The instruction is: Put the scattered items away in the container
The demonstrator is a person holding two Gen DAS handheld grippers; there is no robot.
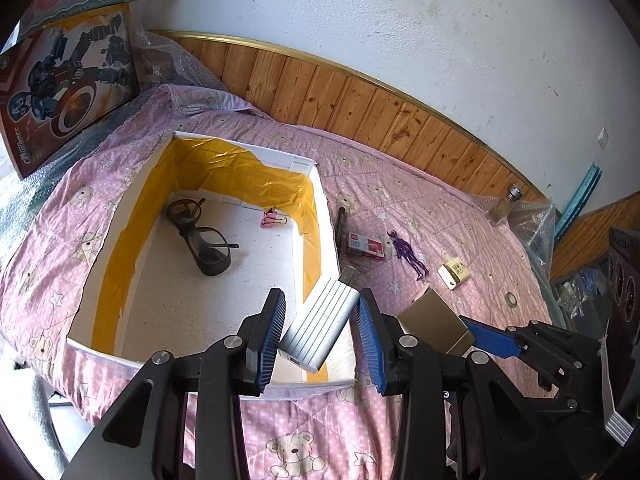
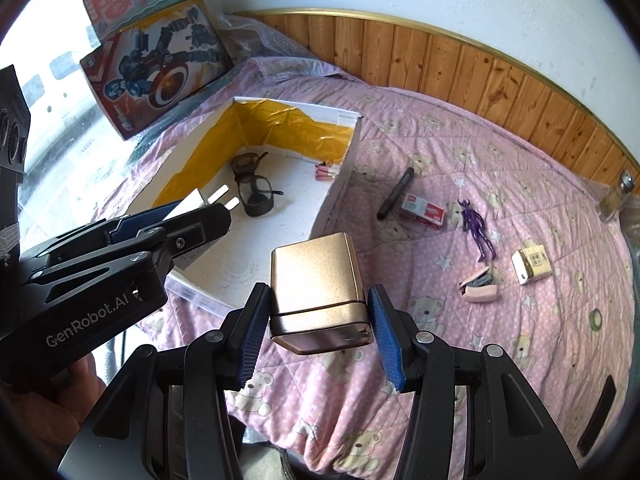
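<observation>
My left gripper [image 1: 320,310] is shut on a silver ribbed charger [image 1: 320,324], held tilted over the near right corner of the white container [image 1: 320,200] with yellow-taped walls. Dark glasses [image 1: 200,236] and a pink binder clip [image 1: 272,218] lie inside it. My right gripper [image 2: 318,300] is shut on a gold tin [image 2: 316,280], held above the pink quilt just right of the container [image 2: 344,172]. On the quilt lie a black pen [image 2: 396,194], a staples box [image 2: 422,210], a purple figure [image 2: 478,232], a pink stapler [image 2: 478,286], a small cream box [image 2: 532,266] and a tape ring [image 2: 596,318].
Two toy boxes [image 2: 156,68] lean at the far left behind the container. A glass jar [image 2: 616,196] stands at the quilt's far right edge by bubble wrap. A wooden wall panel [image 2: 480,68] runs behind the bed. A flat black item [image 2: 596,416] lies at the near right.
</observation>
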